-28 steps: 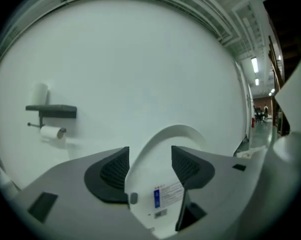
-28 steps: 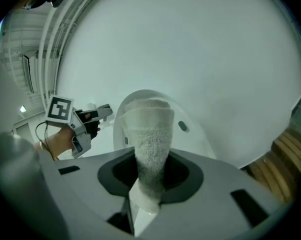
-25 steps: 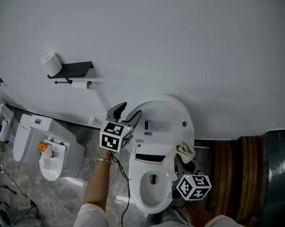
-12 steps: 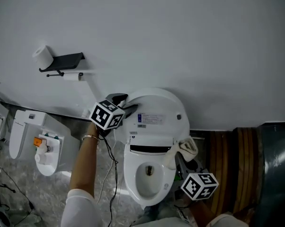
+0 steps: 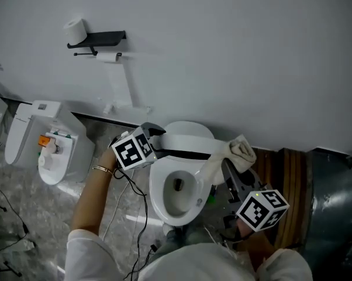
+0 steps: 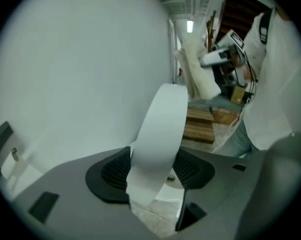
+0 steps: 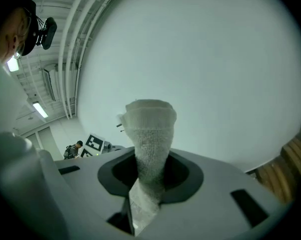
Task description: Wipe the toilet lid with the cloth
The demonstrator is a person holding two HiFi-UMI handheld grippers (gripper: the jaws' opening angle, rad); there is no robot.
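Observation:
The white toilet [image 5: 177,193] stands in the middle of the head view, its lid [image 5: 189,140] tilted partway down over the open bowl. My left gripper [image 5: 157,136] is shut on the lid's left edge; in the left gripper view the lid [image 6: 160,129] runs as a white band between the jaws of that gripper [image 6: 153,173]. My right gripper [image 5: 230,170] is at the toilet's right side, shut on a cream cloth [image 5: 238,151] that sticks up above it. In the right gripper view the cloth [image 7: 149,134] stands pinched in the gripper [image 7: 149,178], against the white wall.
A second white toilet seat unit [image 5: 42,151] stands at the left. A black shelf [image 5: 104,38] with a paper roll [image 5: 76,30] hangs on the wall. Wooden planks [image 5: 282,174] and a grey object [image 5: 335,215] are at the right. Cables [image 5: 136,215] trail on the floor.
The lid has swung from upright down toward the bowl, with my left gripper closed on its edge. My right gripper with the cloth has risen a little beside the toilet.

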